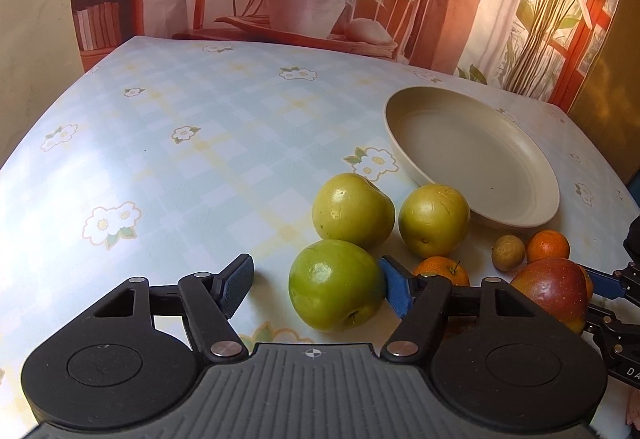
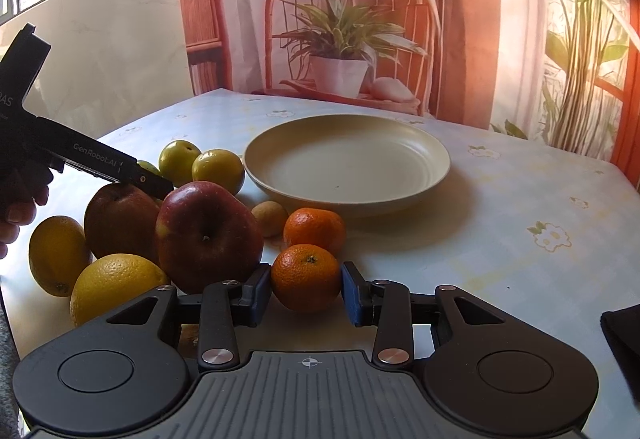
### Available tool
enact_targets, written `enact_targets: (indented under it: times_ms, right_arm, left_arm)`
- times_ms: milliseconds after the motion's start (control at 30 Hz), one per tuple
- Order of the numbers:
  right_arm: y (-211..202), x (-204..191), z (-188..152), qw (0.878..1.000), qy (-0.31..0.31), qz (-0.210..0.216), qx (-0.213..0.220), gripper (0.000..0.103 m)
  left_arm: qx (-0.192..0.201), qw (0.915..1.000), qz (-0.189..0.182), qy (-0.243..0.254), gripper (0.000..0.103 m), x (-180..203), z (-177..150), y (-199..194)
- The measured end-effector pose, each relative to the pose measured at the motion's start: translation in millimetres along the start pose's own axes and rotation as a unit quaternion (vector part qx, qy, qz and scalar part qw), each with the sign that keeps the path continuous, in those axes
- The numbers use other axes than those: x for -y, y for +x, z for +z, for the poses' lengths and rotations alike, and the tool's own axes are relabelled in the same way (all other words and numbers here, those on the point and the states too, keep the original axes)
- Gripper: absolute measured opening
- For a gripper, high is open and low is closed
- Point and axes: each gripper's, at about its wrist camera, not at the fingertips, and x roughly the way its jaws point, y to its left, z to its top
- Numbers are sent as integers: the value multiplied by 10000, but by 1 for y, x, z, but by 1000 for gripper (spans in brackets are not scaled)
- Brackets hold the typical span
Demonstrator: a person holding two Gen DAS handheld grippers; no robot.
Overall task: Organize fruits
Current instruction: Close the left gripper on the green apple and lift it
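In the left wrist view my left gripper (image 1: 316, 289) is open around a green apple (image 1: 334, 285); the right pad touches it, the left pad stands apart. Two yellow-green apples (image 1: 352, 209) (image 1: 434, 219) lie behind it, beside an empty cream plate (image 1: 520, 215). In the right wrist view my right gripper (image 2: 306, 289) has both pads against a small orange (image 2: 306, 277) on the table. A second orange (image 2: 316, 229), a small brown fruit (image 2: 270, 217), two red apples (image 2: 208, 235) and two lemons (image 2: 114, 285) lie to the left. The plate (image 2: 420, 183) stands behind.
The table (image 1: 180, 159) has a pale checked cloth with flowers. A printed backdrop of a chair and plants hangs behind it. A dark object (image 2: 624, 335) lies at the table's right edge. The left gripper's body (image 2: 100, 163) reaches over the fruit pile.
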Motion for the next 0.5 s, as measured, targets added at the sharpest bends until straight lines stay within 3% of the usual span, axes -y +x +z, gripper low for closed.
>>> enact_targets:
  times_ms: [67, 200, 500]
  right_arm:
    - [0, 0, 0, 10000, -1, 3, -6, 35]
    - [1, 0, 0, 10000, 13, 19, -23, 35]
    - [1, 0, 0, 10000, 20, 22, -22, 35]
  left_arm:
    - [32, 10000, -7, 19, 69, 0, 0, 0]
    - [105, 9997, -236, 12, 49, 1, -2, -4]
    - [61, 9997, -116, -190, 49, -7, -10, -13]
